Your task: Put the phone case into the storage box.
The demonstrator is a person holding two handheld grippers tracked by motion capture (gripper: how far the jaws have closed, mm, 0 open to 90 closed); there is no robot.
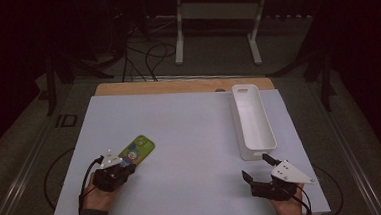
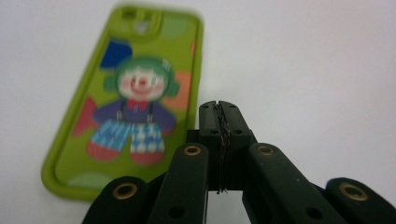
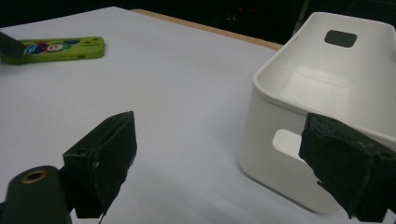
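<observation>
The green phone case [image 1: 137, 150] lies flat on the white worktop [image 1: 190, 137], just ahead of the left tongs [image 2: 219, 109], whose jaws are pressed together on nothing; its long axis slants away rightward. The right tongs [image 1: 256, 167] stand apart beside the white bin [image 1: 251, 116]. A clown picture, no legible writing

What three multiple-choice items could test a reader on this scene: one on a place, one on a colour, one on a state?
1. Where does the phone case lie?
A. inside the bin
B. on the table, by the left gripper
C. on the floor

2. What colour is the phone case's rim?
A. green
B. red
C. black

3. How does the right gripper stand?
A. shut on the bin
B. shut, empty
C. open

Answers: 1 B, it lies flat on the white table before the left gripper. 2 A, green border in the left gripper view. 3 C, its jaws stand apart near the white bin.
</observation>
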